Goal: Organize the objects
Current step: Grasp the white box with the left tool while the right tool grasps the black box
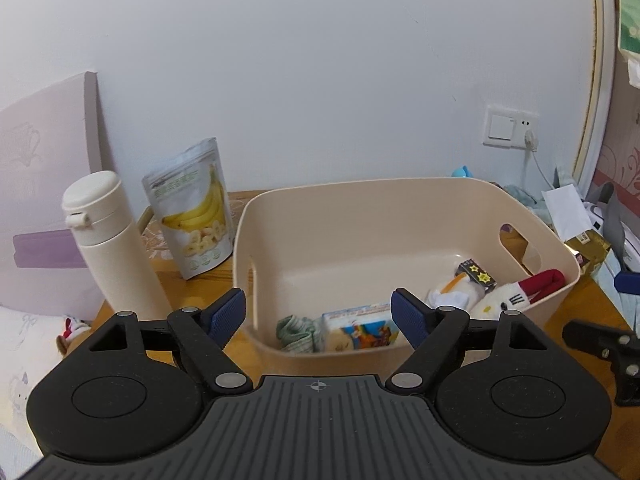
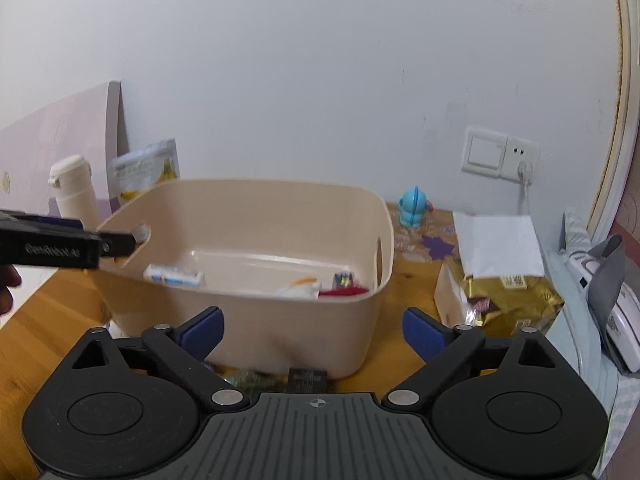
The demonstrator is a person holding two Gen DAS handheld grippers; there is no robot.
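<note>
Beige plastic bin (image 1: 400, 208) sitting mid wooden tabletop (image 2: 48, 320); we are holding both claws, left claw (image 1: 319, 314) and right claw (image 2: 313, 330), spread wide, empty. Banana-chip foil pouch (image 1: 192, 208) standing left of bin: judging it light, crinkly, slippery; pinching top seal. Cream flask (image 1: 108, 240) beside pouch: likely heavier, smooth; gripping mid-body.

Left black two-finger tongs (image 1: 320, 314) with blue pads (image 1: 226, 312) spread wide, empty. Right black blue-padded tongs (image 2: 314, 330) likewise spread wide, holding nothing.
</note>
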